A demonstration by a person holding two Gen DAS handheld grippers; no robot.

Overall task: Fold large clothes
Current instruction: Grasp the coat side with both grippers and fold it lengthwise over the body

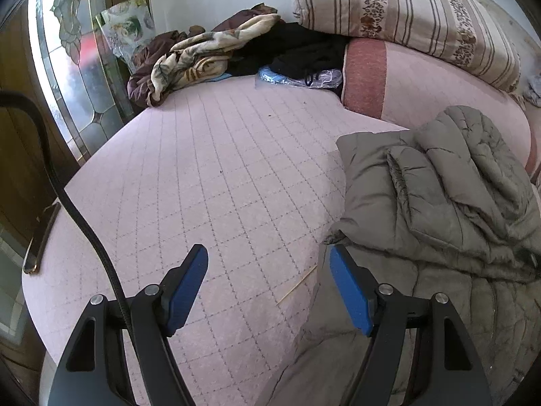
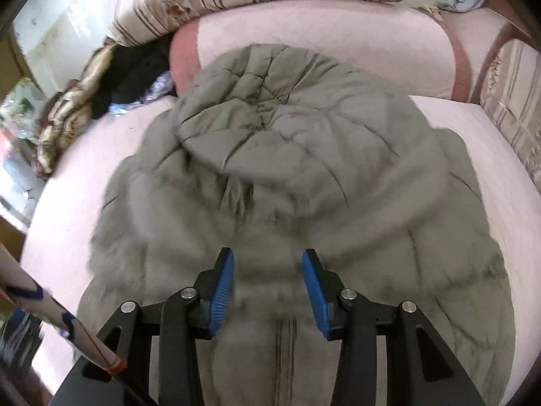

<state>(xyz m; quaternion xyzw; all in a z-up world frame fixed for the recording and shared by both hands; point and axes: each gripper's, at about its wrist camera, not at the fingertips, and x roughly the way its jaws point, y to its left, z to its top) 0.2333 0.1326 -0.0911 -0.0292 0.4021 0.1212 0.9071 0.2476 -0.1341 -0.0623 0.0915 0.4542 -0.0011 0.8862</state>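
Grey quilted puffer jacket w/ hood (image 2: 284, 176) lies on pink quilted bed cover (image 1: 216, 176), long axis running away from the cam, hood at far end toward pink bolster (image 2: 324, 47). Right view shows whole jacket, blurred; left view only its folded edge plus crumpled beige blanket (image 1: 189, 57). Left gripper (image 1: 268, 270) wide, empty; right gripper (image 2: 267, 270) partly open over jacket, nothing gripped.

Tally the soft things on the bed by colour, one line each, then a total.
Grey: 1, the padded jacket
Black: 1, the clothing heap
Cream and brown: 1, the patterned blanket
Striped: 1, the rolled quilt
Total: 4
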